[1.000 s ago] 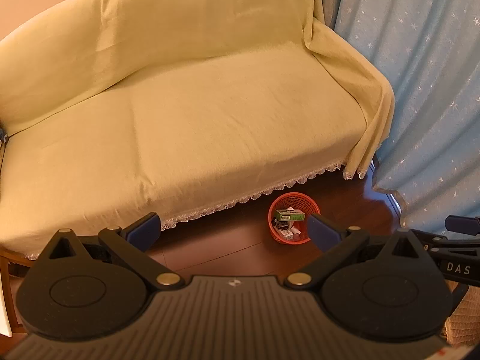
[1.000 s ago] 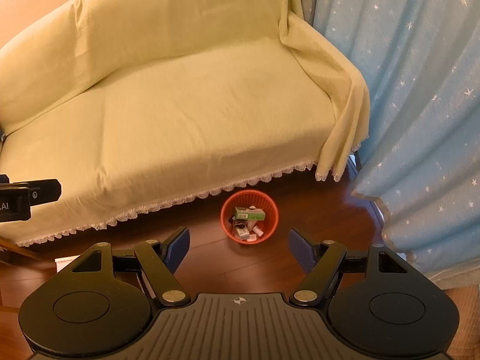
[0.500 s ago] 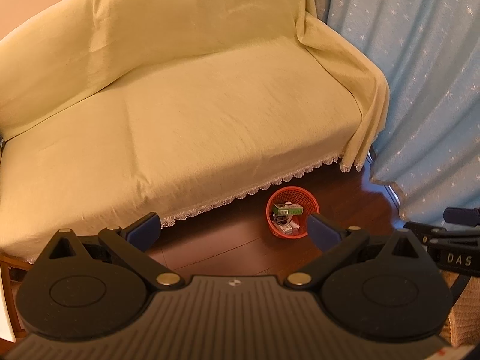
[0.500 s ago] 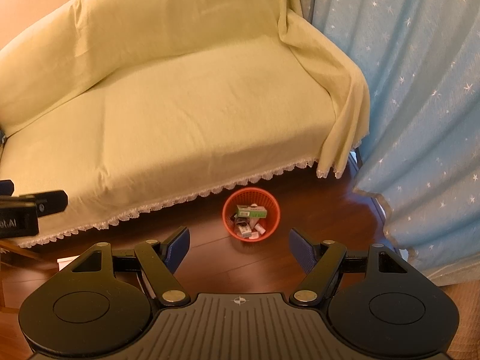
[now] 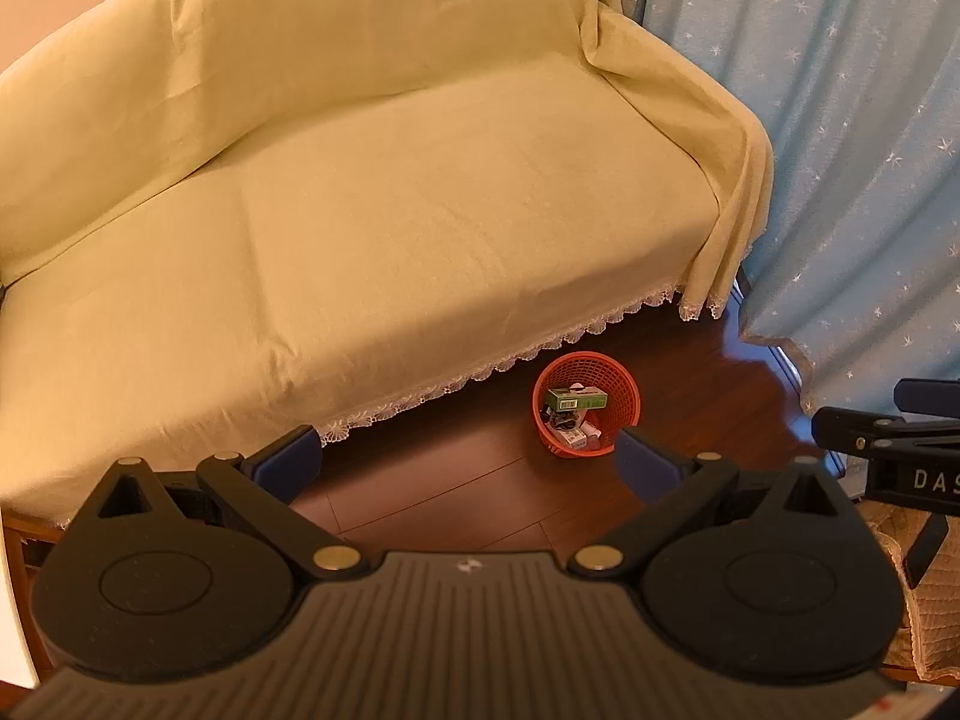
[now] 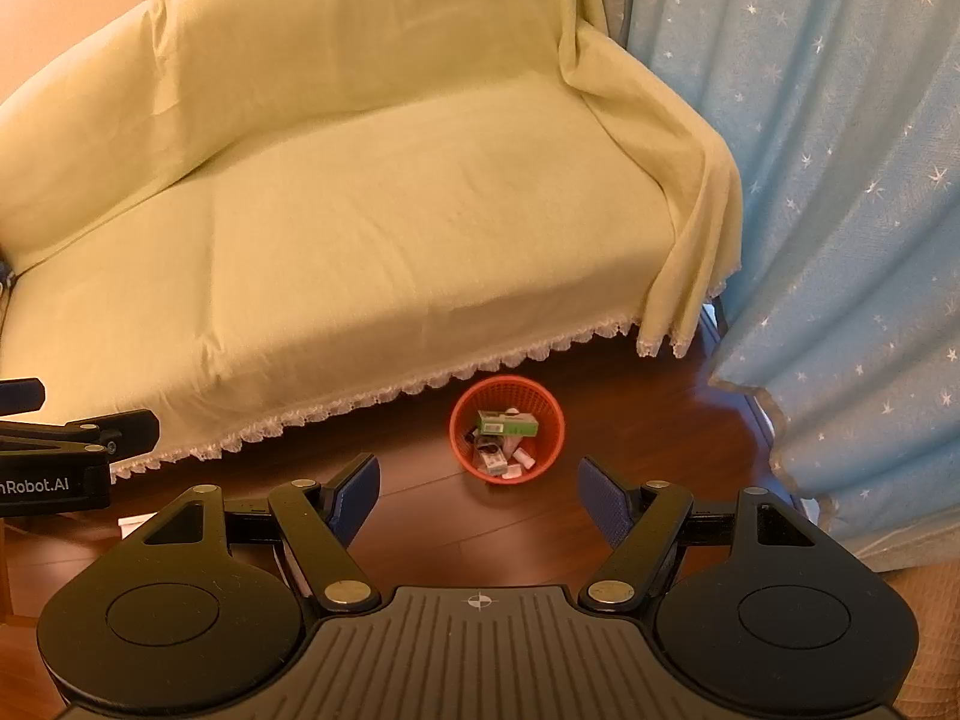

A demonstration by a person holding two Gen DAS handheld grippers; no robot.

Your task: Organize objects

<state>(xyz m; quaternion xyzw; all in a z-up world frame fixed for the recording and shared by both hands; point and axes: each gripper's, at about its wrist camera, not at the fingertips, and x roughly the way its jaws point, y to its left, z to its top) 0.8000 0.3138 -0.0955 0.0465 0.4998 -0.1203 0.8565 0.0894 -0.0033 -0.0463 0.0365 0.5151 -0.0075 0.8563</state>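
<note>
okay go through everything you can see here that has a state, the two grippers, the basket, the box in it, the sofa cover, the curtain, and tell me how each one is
Left gripper: open, nothing between the pads.
Right gripper: open, empty.
Orange basket: upright on the wooden floor, partly filled with small items.
Green box: lying flat on top of the items inside the basket.
Sofa cover: spread over seat and back, nothing lying on it.
Blue curtain: drawn, hanging down to the floor.

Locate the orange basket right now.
The orange basket stands on the dark wood floor just in front of the sofa cover's lace hem, toward the sofa's right end, left of the blue curtain.
</note>
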